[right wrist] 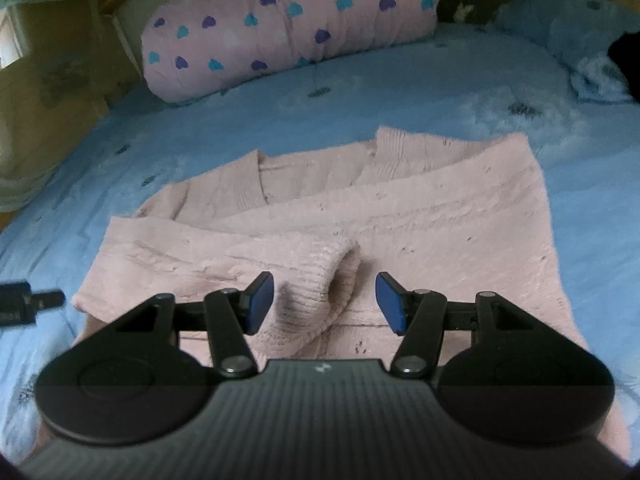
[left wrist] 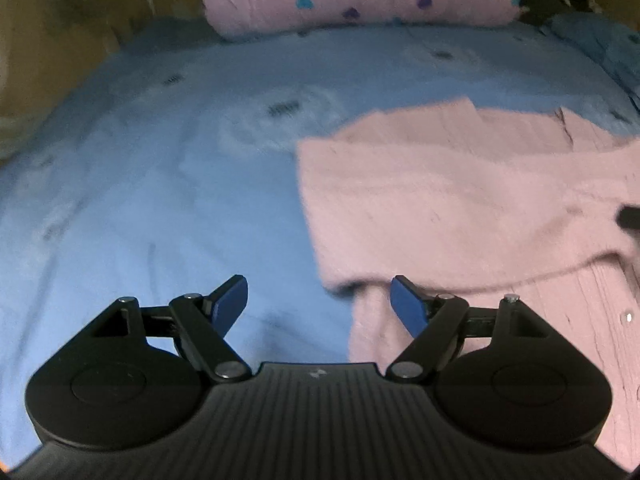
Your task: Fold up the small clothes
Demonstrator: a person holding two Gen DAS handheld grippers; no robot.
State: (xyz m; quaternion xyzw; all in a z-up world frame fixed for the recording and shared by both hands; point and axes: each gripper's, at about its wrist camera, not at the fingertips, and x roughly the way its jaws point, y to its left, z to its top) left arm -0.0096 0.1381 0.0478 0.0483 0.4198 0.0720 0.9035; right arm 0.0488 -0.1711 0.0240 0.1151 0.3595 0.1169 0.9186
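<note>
On a bed under a pale blue printed sheet, a fuzzy pink knitted sweater lies partly folded, sleeves crossed over its front.

My left gripper and right gripper both gape wide, empty; I judge the ribbed cuff may snag and undo the fold.

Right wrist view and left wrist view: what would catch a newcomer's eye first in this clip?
The pink knitted sweater lies partly folded on the blue bedsheet, a sleeve cuff resting between the open jaws of the right gripper. Behind it, at the head of the bed, a pink rolled blanket with hearts stands out. The left gripper, also open, hovers at the sweater's left edge.
</note>
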